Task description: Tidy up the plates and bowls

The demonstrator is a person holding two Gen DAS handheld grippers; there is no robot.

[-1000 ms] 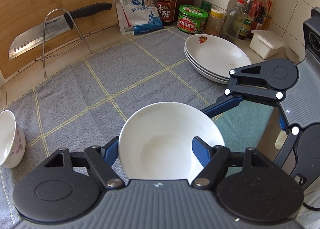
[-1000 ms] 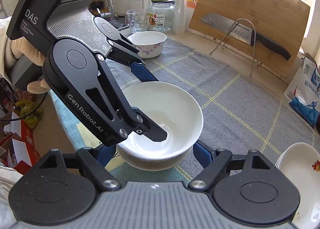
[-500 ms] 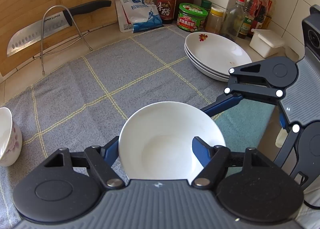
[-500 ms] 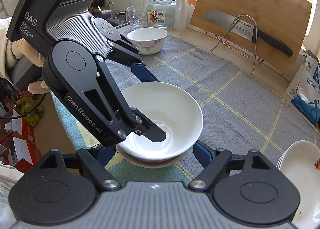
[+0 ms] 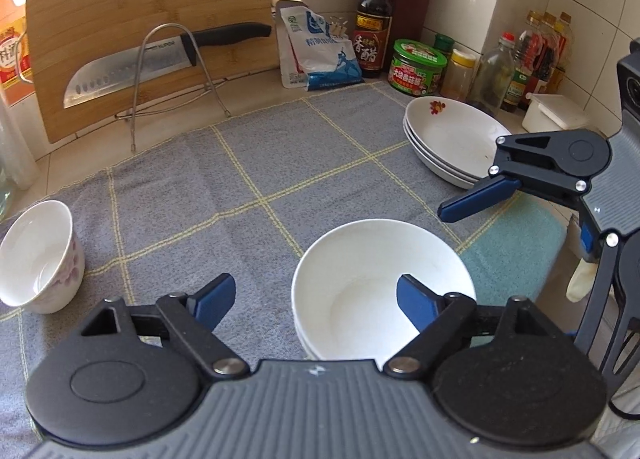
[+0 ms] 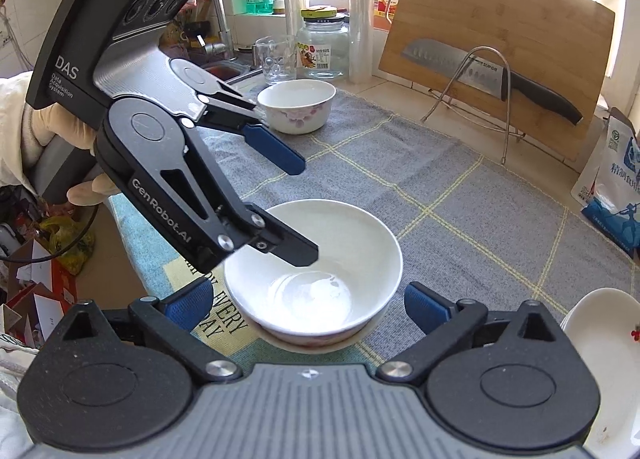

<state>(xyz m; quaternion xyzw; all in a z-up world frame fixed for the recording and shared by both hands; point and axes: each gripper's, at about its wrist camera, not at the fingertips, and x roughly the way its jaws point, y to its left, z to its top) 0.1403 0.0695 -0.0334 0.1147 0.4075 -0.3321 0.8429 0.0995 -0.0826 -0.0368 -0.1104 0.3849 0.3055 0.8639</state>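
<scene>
A white bowl [image 5: 380, 283] sits stacked in another bowl on the grey checked cloth [image 5: 248, 187]; it also shows in the right wrist view [image 6: 316, 271]. My left gripper [image 5: 312, 303] is open, one finger over the bowl, the other left of it. My right gripper [image 6: 306, 305] is open, its fingers on either side of the bowl. A flowered bowl [image 5: 38, 255] stands at the left; it shows far back in the right wrist view [image 6: 296, 105]. A stack of white plates [image 5: 452, 139] sits at the right.
A cutting board [image 5: 148, 19] with a knife [image 5: 160, 59] on a wire rack leans at the back. Bottles and jars [image 5: 420, 67] line the back right corner. A salt bag [image 5: 320, 51] stands by them. The counter edge lies right of the teal cloth [image 5: 516, 255].
Both grippers have opened and let go of the white bowl, which now rests in the bowl under it. The left gripper has lifted and shifted left.
</scene>
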